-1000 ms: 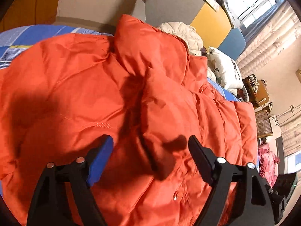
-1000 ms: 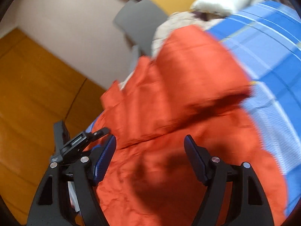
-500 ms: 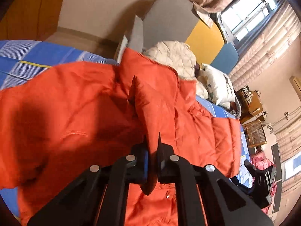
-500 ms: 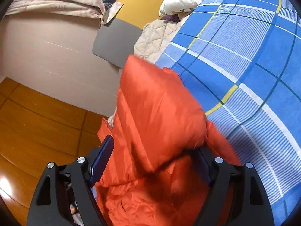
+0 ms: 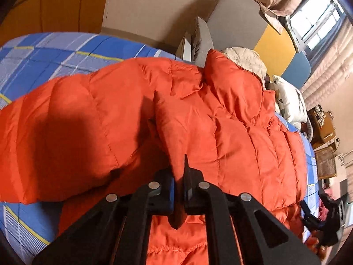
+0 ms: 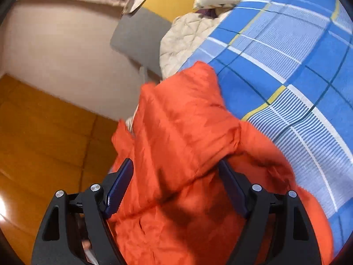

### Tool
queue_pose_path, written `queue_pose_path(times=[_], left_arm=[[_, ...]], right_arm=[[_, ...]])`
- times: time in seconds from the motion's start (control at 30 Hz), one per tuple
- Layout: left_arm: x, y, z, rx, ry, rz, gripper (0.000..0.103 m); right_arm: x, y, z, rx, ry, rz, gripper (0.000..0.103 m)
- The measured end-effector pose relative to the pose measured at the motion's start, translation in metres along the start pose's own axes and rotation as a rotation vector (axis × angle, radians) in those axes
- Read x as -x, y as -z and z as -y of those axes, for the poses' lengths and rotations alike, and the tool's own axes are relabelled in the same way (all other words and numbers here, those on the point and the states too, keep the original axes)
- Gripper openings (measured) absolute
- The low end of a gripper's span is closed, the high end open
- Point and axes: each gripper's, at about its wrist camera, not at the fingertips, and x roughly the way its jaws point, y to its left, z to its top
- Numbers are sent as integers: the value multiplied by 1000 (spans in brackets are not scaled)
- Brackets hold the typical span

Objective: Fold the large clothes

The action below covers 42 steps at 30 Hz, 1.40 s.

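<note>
- Orange puffer jacket [image 5: 231,132]: quilted, glossy nylon shell stitched into soft padded panels; it lies spread across the bed [image 5: 55,55], with one sleeve reaching to the left in the left wrist view.
- Bed cover: blue and pale-blue check with thin yellow and white lines, flat woven texture, visible on both sides of the jacket.
- Left claw [image 5: 179,185]: black fingers drawn together, pinching a raised ridge of the jacket's fabric; a thin pointed fold stands up between them and a flap of it hangs below the fingers.
- Right claw [image 6: 176,190]: fingers wide apart, with dark-blue ribbed pads [image 6: 120,187]. A bulky folded part of the jacket [image 6: 181,132] lies between them; the right-hand finger is partly covered by the fabric. No clamping is visible.
- The right wrist view is motion-blurred; finer stitch detail there cannot be read.
- Cream quilted garment [image 5: 247,59]: diamond stitching, matte, heaped at the head of the bed just beyond the jacket's collar.
- White pillow [image 5: 289,101] with small dark triangular marks, beside the cream garment.
- Headboard [image 5: 238,26]: flat padded panels in grey, yellow and blue.
- Wooden floor [image 6: 44,132]: glossy orange-brown boards next to the bed.
</note>
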Motion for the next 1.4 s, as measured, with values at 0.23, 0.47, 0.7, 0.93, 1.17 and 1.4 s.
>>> queue_pose_path(times=[0.23, 0.47, 0.7, 0.93, 1.17, 1.4], left_arm=[[11, 2, 3, -38, -4, 46, 5], [15, 3, 6, -94, -64, 87, 5], [-2, 4, -1, -101, -128, 71, 6], [-18, 10, -2, -110, -171, 58, 10], [-6, 18, -1, -88, -202, 85, 38], [48, 39, -1, -81, -165, 181, 59]], right_arm=[[1, -7, -48, 247, 126, 39, 79], [-53, -20, -52, 327, 312, -10, 79], [-80, -14, -34, 340, 404, -63, 73], [-101, -2, -37, 415, 504, -78, 73], [-99, -2, -48, 460, 560, -101, 79], [-61, 26, -75, 463, 467, -28, 87]])
